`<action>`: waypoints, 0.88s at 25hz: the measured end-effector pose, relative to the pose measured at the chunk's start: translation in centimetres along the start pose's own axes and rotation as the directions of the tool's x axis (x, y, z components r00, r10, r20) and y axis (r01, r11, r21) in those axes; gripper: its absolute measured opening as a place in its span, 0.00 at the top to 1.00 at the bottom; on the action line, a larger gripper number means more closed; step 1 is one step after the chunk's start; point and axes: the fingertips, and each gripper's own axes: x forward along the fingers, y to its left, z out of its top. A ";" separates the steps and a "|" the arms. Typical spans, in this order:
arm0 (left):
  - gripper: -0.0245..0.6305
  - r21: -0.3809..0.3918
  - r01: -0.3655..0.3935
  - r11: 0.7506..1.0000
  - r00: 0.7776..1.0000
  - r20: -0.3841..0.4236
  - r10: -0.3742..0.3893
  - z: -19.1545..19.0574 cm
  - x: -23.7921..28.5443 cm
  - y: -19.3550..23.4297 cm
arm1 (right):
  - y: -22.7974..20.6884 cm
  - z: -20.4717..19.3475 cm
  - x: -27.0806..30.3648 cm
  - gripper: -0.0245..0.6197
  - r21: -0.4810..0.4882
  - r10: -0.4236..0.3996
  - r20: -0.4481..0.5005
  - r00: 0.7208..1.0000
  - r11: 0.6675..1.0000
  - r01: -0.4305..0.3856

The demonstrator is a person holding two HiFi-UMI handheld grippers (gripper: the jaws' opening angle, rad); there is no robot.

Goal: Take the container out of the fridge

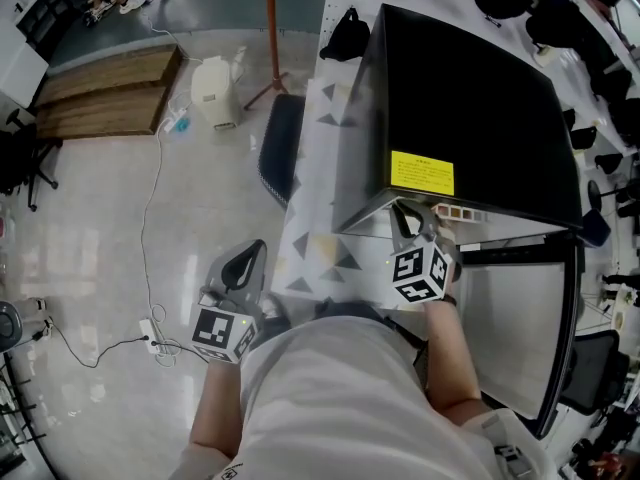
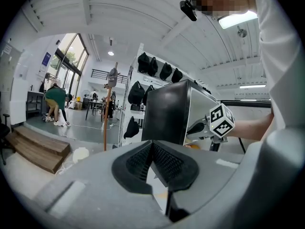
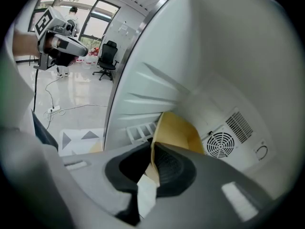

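A black mini fridge (image 1: 470, 118) stands on the table with its door (image 1: 520, 328) swung open to the right. My right gripper (image 1: 408, 218) reaches into the fridge's opening. In the right gripper view a tan paper container (image 3: 178, 130) sits inside the white fridge interior, and my right gripper (image 3: 153, 159) is shut on its near wall, with one pad inside the rim and one outside. My left gripper (image 1: 245, 265) hangs low at the left, away from the fridge, over the floor. Its jaws (image 2: 153, 151) are shut with nothing between them.
The table (image 1: 310, 218) carries a cloth with a triangle pattern. A black chair (image 1: 278, 148), a coat stand (image 1: 272, 28) and a white bin (image 1: 215, 93) stand to the left. A cable and power strip (image 1: 155, 338) lie on the floor. A fan vent (image 3: 221, 144) marks the fridge's back wall.
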 end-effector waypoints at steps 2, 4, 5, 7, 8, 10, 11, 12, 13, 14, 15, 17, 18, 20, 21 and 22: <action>0.95 0.003 0.015 1.000 1.000 0.001 -0.015 -0.1 0.1 -0.1 | -0.1 -0.4 -0.4 0.92 0.018 -0.007 -0.006 1.000 1.000 0.007; 0.95 0.006 0.031 0.999 1.000 0.002 -0.031 -0.1 0.2 -0.3 | -0.2 -0.7 -0.9 0.93 0.039 -0.019 -0.008 1.000 0.999 0.019; 0.95 0.008 0.040 0.999 0.999 0.001 -0.041 -0.2 0.3 -0.4 | -0.2 -0.8 -1.1 0.93 0.052 -0.025 -0.008 1.000 0.998 0.026; 0.95 0.014 0.060 0.998 0.998 -0.001 -0.060 -0.3 0.5 -0.6 | -0.1 -1.1 -1.6 0.93 0.087 -0.029 -0.002 1.000 0.996 0.029; 0.95 0.017 0.070 0.997 0.998 -0.002 -0.070 -0.3 0.6 -0.7 | -0.1 -1.1 -1.8 0.93 0.110 -0.029 0.003 1.000 0.994 0.028; 0.95 0.022 0.092 0.995 0.996 -0.005 -0.092 -0.2 0.9 -1.0 | -0.2 -1.5 -2.5 0.93 0.157 -0.040 0.009 0.999 0.987 0.038; 0.95 0.024 0.104 0.994 0.995 -0.006 -0.104 -0.1 1.0 -1.2 | -0.3 -1.7 -3.0 0.93 0.180 -0.049 0.009 0.999 0.983 0.047; 0.95 0.027 0.116 0.993 0.993 -0.007 -0.116 -0.1 1.1 -1.4 | -0.4 -1.9 -3.4 0.93 0.202 -0.058 0.011 0.998 0.978 0.055; 0.95 0.030 0.129 0.991 0.992 -0.009 -0.129 0.0 1.3 -1.6 | -0.4 -2.1 -3.7 0.93 0.226 -0.063 0.019 0.998 0.973 0.057; 0.95 0.033 0.142 0.989 0.990 -0.010 -0.141 0.0 1.5 -1.8 | -0.3 -2.2 -4.0 0.93 0.251 -0.065 0.031 0.997 0.966 0.055; 0.95 0.036 0.155 0.987 0.988 -0.012 -0.155 0.0 1.7 -2.1 | -0.3 -2.4 -4.3 0.93 0.280 -0.065 0.043 0.997 0.959 0.051; 0.95 0.041 0.184 0.982 0.983 -0.015 -0.184 0.1 2.1 -2.6 | -0.2 -2.7 -5.1 0.93 0.344 -0.066 0.065 0.996 0.938 0.039; 0.95 0.045 0.200 0.979 0.980 -0.017 -0.199 0.1 2.3 -3.0 | -0.3 -2.9 -5.5 0.93 0.377 -0.069 0.075 0.995 0.925 0.036; 0.95 0.051 0.231 0.972 0.973 -0.019 -0.230 0.2 2.7 -3.6 | -0.3 -3.5 -6.4 0.93 0.435 -0.084 0.089 0.992 0.900 0.038; 0.95 0.054 0.245 0.968 0.969 -0.021 -0.245 0.2 2.9 -3.8 | -0.3 -3.8 -6.8 0.93 0.459 -0.095 0.094 0.991 0.887 0.041; 0.95 0.056 0.260 0.964 0.966 -0.022 -0.259 0.3 3.0 -4.1 | -0.3 -4.2 -7.2 0.93 0.482 -0.105 0.100 0.989 0.875 0.044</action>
